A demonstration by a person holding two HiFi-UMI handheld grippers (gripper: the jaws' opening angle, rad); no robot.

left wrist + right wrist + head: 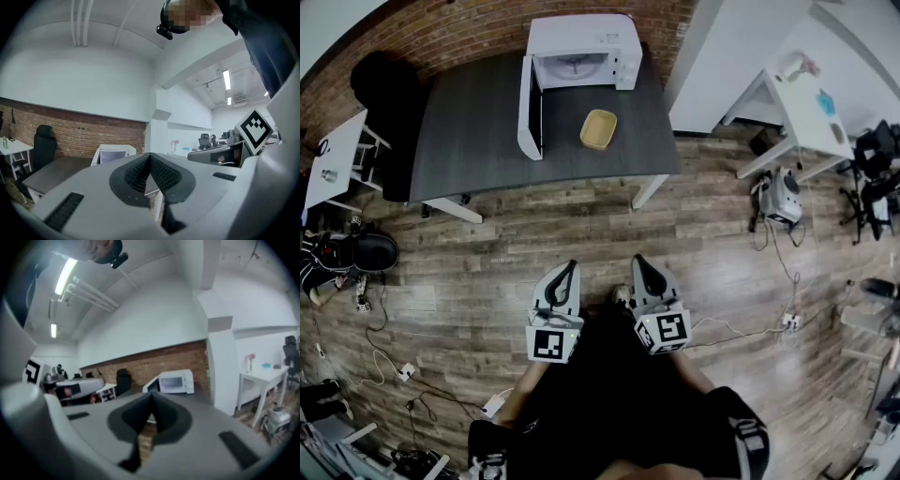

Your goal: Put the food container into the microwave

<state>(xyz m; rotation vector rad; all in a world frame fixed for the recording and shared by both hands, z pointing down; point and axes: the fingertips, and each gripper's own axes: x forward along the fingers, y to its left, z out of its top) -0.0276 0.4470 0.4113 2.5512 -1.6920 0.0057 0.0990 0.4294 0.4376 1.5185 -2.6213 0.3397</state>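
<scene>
Two grippers over the wood floor [487, 244], well apart from the table: left gripper [566, 274], jaws pressed together, nothing between; right gripper [643, 270], jaws likewise together, empty. One yellow food container [598, 129] on the dark table [469, 131], near the front of the white microwave [581, 52] (its door [528, 108] stands open)

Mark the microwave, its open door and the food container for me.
microwave [581, 36]: head view, on its white top.
microwave door [528, 108]: head view, on the swung-open panel.
food container [598, 129]: head view, middle of its inside.
</scene>
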